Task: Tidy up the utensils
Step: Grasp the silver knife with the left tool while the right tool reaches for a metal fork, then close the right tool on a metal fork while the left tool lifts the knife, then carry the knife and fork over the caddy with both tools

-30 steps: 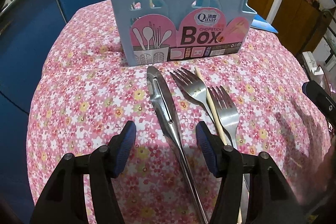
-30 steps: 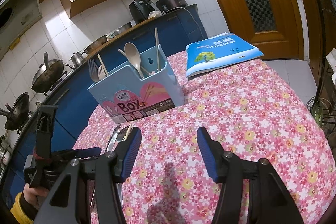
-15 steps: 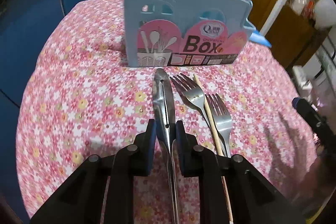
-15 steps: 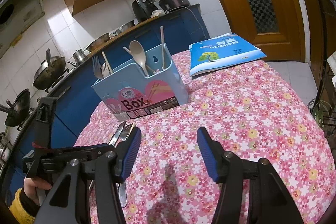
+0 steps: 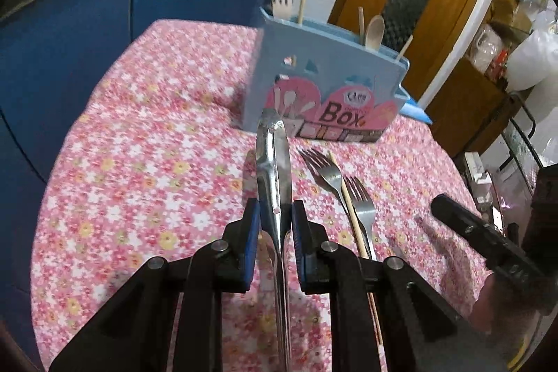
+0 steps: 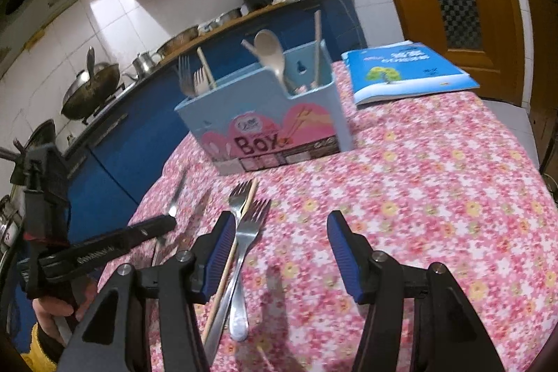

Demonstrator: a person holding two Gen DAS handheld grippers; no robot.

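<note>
My left gripper (image 5: 275, 218) is clamped on the metal peeler (image 5: 273, 162); jaws closed on it just now. Its tip is lifted off the floral tablecloth (image 5: 139, 162) and points at the blue utensil box (image 5: 324, 82), w/ its shadow on the cloth underneath. My right gripper (image 6: 279, 243) has its jaws apart w/ nothing btwn them, over the cloth in front of the box. Two forks (image 6: 244, 225) and a wooden chopstick (image 6: 232, 253) lie crossed on the cloth just in front of the box, touching each other. Blue booklet (image 6: 401, 75) sits beside the box, near the door side.
</note>
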